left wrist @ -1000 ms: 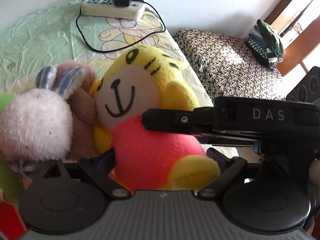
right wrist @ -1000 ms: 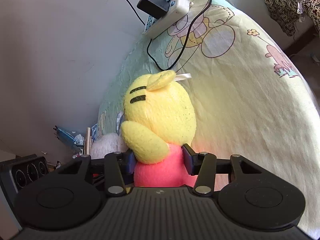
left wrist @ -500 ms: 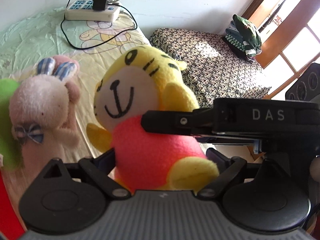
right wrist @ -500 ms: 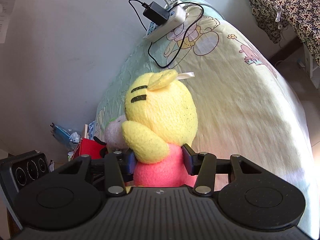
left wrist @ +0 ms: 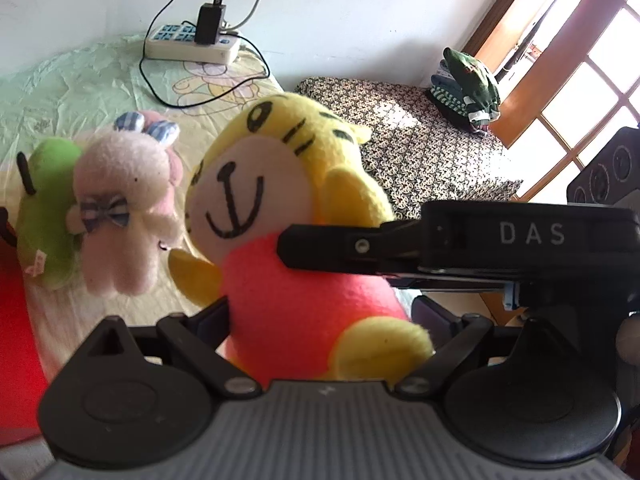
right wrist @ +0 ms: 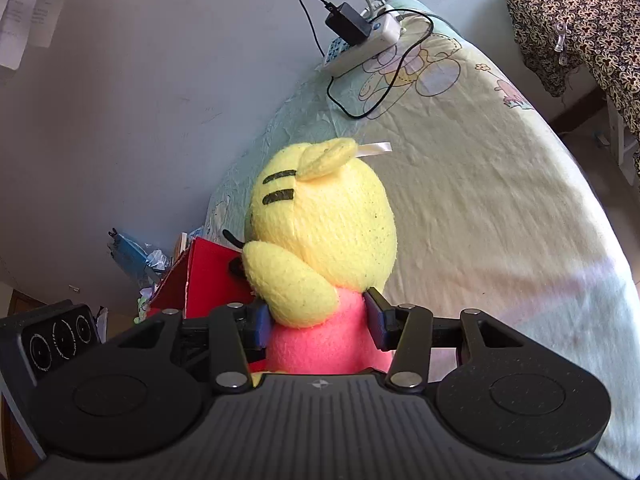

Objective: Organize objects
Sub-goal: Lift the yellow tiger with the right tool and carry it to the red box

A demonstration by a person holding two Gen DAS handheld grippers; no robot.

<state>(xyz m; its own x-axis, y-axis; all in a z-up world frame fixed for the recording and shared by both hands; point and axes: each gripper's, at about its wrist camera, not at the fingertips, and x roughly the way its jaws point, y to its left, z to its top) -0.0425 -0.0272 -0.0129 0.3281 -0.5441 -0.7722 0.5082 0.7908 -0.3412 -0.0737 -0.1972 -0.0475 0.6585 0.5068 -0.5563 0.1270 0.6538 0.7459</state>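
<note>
**Tiger plush held off the bed by both grippers**

Left to right in the left wrist view: a red box or bin edge at the frame's border, then a green plush toy and a pale pink plush rabbit with a checked bow leaning together on the bed with the cartoon-print sheet. Next came the yellow tiger plush in a pink top, held up, clear of the sheet. A white power strip with a black adapter lay far back by the wall.

Risks, as judged. The toy was soft and the grip sat low on its pink body, so the heavy head could tip and the body squeeze out between the pads. Two grippers held one toy; if they pulled apart or twisted unevenly, one grip could slip. The rabbit and green toy stood near, and a low swing could knock them over. Where the tiger was meant to go could not be told; the red box looked likely.

Fingers. The left gripper stood wide, its fingers pressing the pink torso on both sides, grasping it. The right gripper was narrower, its blue-padded fingers clenched on the same pink body from behind, below the yellow arm. In the left view its black finger crossed the tiger's chest.
</note>
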